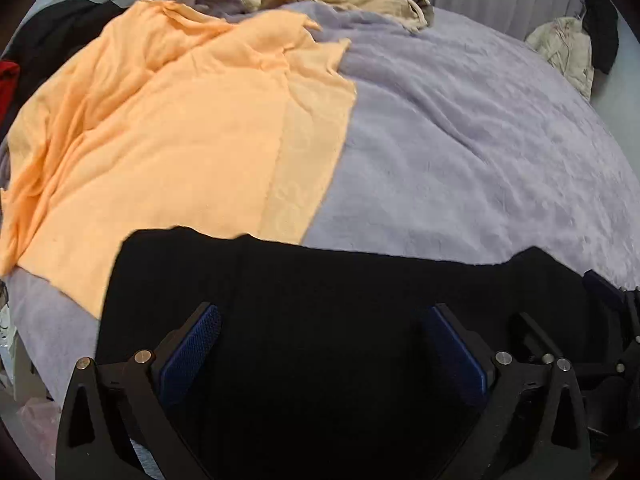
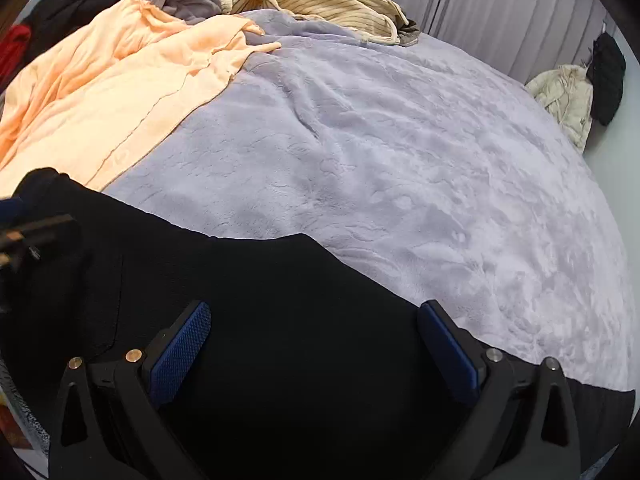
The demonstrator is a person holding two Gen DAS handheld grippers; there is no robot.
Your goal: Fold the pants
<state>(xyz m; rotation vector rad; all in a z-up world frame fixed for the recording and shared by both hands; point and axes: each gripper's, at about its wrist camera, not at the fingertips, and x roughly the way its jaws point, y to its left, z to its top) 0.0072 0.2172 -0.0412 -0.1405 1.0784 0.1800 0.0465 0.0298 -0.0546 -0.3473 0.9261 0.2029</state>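
**A:** Grippers first then. The left gripper (image 1: 326,344) has its blue pads (image 1: 192,356) spread wide with nothing pinched between them, just sitting over the black pants (image 1: 320,292). The right gripper (image 2: 316,344) is the same deal: jaws apart, holding nothing, dark fabric underneath.

**B:** So where are the pants exactly?

**A:** Laid flat along the near edge of the bed, on a fuzzy lavender blanket (image 2: 400,168). Their left end overlaps an orange garment (image 1: 160,140) that's spread out on the left side of the blanket.

**B:** And the rest of the room?

**A:** Tan striped clothing (image 2: 328,0) is bunched up at the far end, with dark and red clothes (image 2: 16,44) heaped at the far left. There's a grey pleated curtain (image 2: 500,8) behind, plus a cream jacket (image 2: 568,96) off to the right.

**B:** Any logos or tags?

**A:** None I can read.
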